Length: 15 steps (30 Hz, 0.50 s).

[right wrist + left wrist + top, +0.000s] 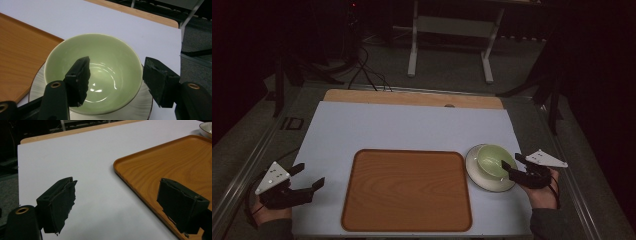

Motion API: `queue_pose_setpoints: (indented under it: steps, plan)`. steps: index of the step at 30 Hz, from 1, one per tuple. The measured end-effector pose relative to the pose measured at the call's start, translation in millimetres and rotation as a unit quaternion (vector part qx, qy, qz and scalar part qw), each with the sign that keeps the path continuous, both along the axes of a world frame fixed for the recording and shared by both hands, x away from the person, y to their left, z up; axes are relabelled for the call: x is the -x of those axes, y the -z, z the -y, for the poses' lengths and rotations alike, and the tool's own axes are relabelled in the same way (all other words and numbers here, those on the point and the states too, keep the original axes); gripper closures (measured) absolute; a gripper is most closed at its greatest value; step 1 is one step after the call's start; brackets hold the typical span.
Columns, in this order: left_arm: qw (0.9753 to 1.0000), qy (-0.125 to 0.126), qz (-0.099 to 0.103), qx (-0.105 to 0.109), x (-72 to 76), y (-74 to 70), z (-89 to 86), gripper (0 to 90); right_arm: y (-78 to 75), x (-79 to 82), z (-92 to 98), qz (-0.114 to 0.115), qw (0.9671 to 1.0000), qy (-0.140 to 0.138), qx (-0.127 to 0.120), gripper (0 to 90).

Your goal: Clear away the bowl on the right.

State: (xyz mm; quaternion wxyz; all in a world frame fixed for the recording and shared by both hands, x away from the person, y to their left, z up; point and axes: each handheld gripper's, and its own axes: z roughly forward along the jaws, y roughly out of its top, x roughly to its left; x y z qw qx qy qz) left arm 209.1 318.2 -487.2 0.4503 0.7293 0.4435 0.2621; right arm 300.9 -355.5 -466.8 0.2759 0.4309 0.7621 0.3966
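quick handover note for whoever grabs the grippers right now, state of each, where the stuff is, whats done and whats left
Right gripper: open, jaws straddling the near rim of the green bowl, one inside, one outside, not yet closed.
Left gripper: open, holding nothing, over the white mat left of the wooden tray.
The bowl sits on a pale plate just right of the tray. The tray has nothing on it.
Done: nothing moved. Left: probably close on the rim and lift the bowl, perhaps onto the tray.
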Motion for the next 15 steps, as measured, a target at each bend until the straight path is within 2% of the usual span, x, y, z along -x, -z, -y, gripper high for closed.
queue_pose_setpoints:
  steps: [7,15]
  plan:
    - [1.0,-0.007,0.004,0.001,1.3,0.4,-1.5,15.1,-0.7,-5.0,0.2,0.0,0.9999,-0.008,-0.008,37.1]
    - [0.9996,-0.025,0.006,0.012,3.1,1.3,-5.5,15.1,-6.8,-18.0,-1.0,0.004,0.9997,-0.024,0.006,36.5]
